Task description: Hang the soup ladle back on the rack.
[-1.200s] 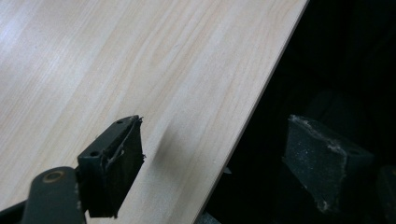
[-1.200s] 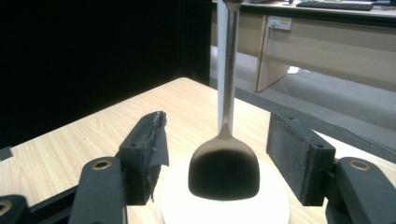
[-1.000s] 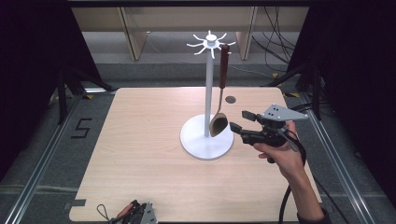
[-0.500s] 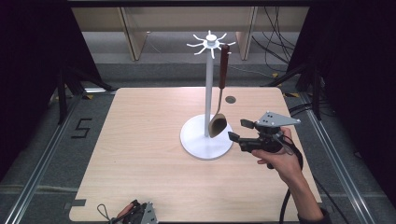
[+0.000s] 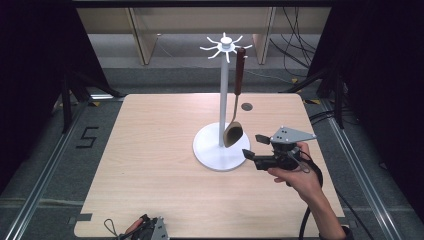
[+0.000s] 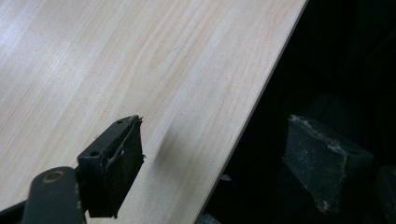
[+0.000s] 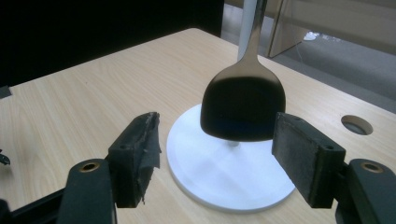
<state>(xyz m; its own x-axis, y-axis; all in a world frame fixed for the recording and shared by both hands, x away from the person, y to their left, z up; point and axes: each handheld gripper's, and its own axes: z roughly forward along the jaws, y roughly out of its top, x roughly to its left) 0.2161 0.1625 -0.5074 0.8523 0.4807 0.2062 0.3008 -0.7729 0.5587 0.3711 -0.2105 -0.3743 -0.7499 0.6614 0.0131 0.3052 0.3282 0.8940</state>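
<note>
A white rack (image 5: 223, 100) with a round base (image 5: 210, 152) stands mid-table. From one of its top prongs hangs a spatula (image 5: 233, 133) with a dark red handle and a metal blade. My right gripper (image 5: 253, 146) is open just right of the base, its jaws pointing left at the blade. In the right gripper view the blade (image 7: 243, 108) hangs beyond the open right gripper (image 7: 215, 151), above the white base (image 7: 224, 175). My left gripper (image 5: 145, 231) rests at the table's front edge. In the left gripper view the left gripper (image 6: 224, 161) is open over the table edge, holding nothing.
The light wooden table (image 5: 150, 145) has a small round hole (image 5: 246, 106) at the back right, also seen as the hole (image 7: 357, 124) in the right gripper view. Black cables and metal rails run along the floor at both sides.
My right gripper has moved down and toward the front, staying open and beside the rack's base. The left gripper has stayed at the front edge.
</note>
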